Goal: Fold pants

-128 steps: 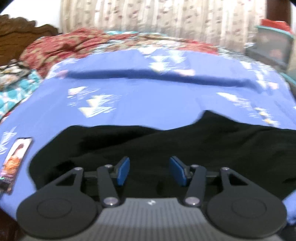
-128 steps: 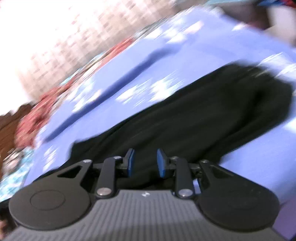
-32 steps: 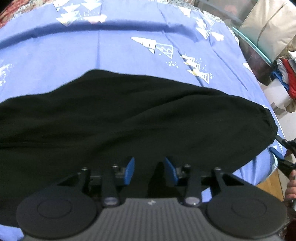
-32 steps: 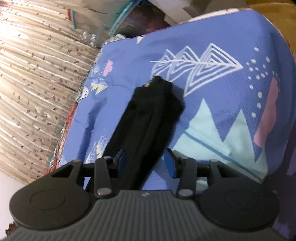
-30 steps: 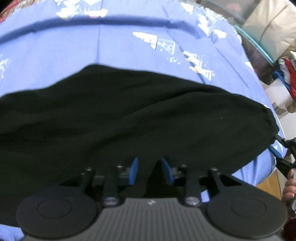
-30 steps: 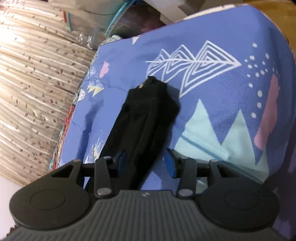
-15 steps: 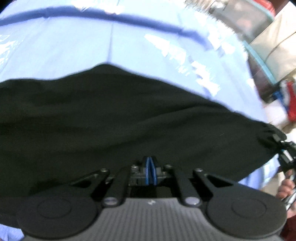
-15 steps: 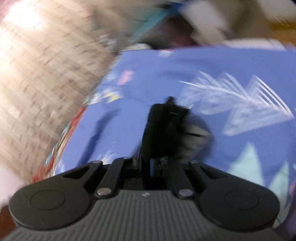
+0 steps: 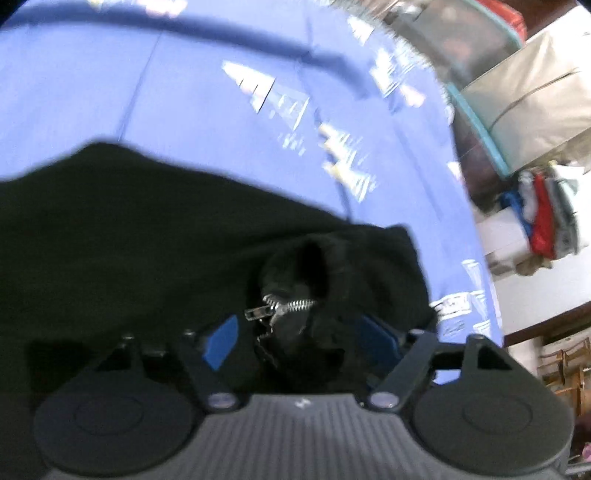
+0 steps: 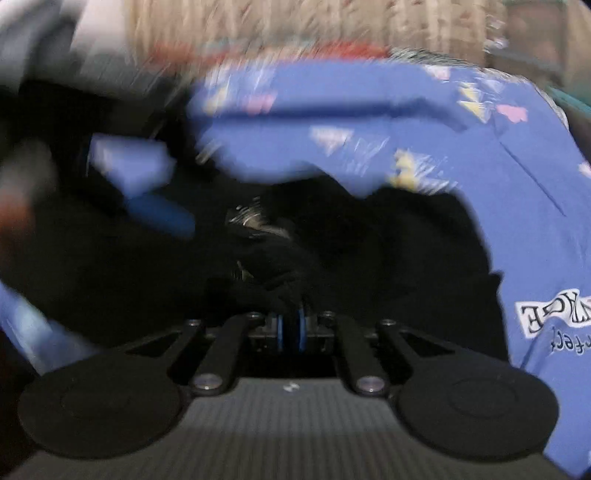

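The black pants (image 9: 140, 236) lie spread on the blue patterned bed sheet (image 9: 184, 92). In the left wrist view a bunched end with a silver zipper (image 9: 291, 306) sits between the jaws of my left gripper (image 9: 299, 341). Those jaws are opening and the blue pads (image 9: 221, 345) stand apart from the cloth. In the blurred right wrist view my right gripper (image 10: 290, 330) is shut on a fold of the black pants (image 10: 388, 251), held over the rest of the garment. The zipper (image 10: 247, 218) shows just ahead of it, and a blue pad of the left gripper (image 10: 159, 214) shows to its left.
The bed's edge runs down the right of the left wrist view, with a teal-rimmed storage box (image 9: 476, 48) and a stack of folded clothes (image 9: 543, 218) beyond it. A patterned curtain (image 10: 295, 22) and a red blanket (image 10: 332, 50) lie past the far side of the bed.
The left gripper, shut on the pants half a second ago, has opened. The right gripper closed on the pants' end and swung it across onto the garment by the left gripper.
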